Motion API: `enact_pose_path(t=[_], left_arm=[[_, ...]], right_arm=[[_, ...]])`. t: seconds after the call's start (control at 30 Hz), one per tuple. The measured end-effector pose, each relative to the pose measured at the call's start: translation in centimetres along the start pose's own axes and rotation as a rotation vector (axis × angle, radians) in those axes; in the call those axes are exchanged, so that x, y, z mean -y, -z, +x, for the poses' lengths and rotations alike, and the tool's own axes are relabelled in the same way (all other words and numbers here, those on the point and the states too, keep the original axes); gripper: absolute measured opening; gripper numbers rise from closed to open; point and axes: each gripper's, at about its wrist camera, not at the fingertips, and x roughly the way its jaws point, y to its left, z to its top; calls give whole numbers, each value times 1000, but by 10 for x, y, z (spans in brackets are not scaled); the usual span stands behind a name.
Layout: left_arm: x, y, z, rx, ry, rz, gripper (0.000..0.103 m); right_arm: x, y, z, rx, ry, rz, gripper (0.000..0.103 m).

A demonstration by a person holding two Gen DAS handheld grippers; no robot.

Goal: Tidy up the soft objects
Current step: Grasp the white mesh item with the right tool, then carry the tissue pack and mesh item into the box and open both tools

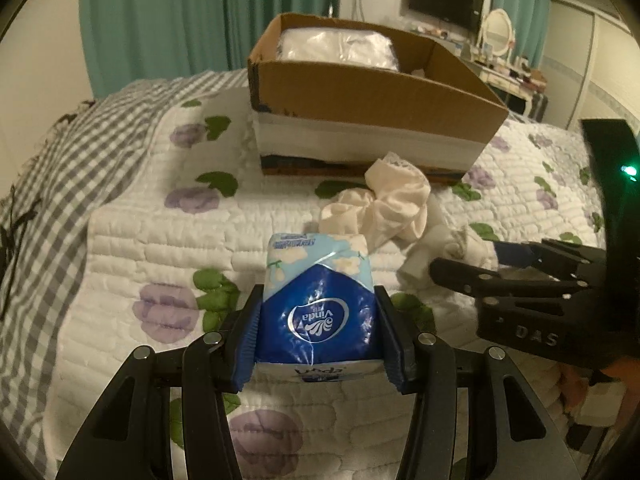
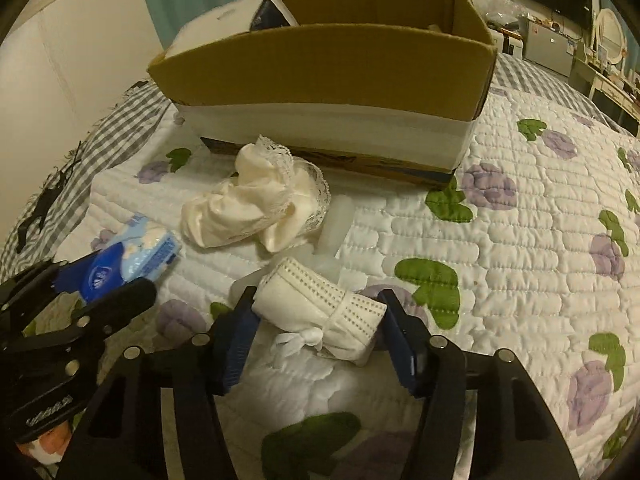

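Observation:
My left gripper is shut on a blue and white tissue pack, its blue pads pressing both sides just above the quilt. In the right wrist view the same pack shows at the left. My right gripper has its pads against the two ends of a rolled white cloth tied with a ribbon, which lies on the bed. A crumpled cream lace garment lies between the grippers and the open cardboard box. The box holds a white plastic-wrapped bundle.
Everything rests on a white quilted bedspread with purple flowers. A grey checked blanket covers the left side. Small white pieces lie by the garment. Teal curtains, a wall television and a dressing table stand behind. A hand shows at the lower right.

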Motion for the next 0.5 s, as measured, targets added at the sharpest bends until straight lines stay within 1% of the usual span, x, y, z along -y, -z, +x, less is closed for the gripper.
enact_pose_path(t=[0.1, 0.27, 0.5], left_arm=[[-2, 1, -4, 10, 3, -11, 50], [-5, 5, -16, 18, 10, -22, 50], [6, -2, -45, 55, 6, 15, 50]], right_arm=[[0, 7, -12, 23, 15, 5, 57], [-4, 17, -43, 77, 40, 22, 56], [-12, 18, -86, 161, 58, 24, 56]])
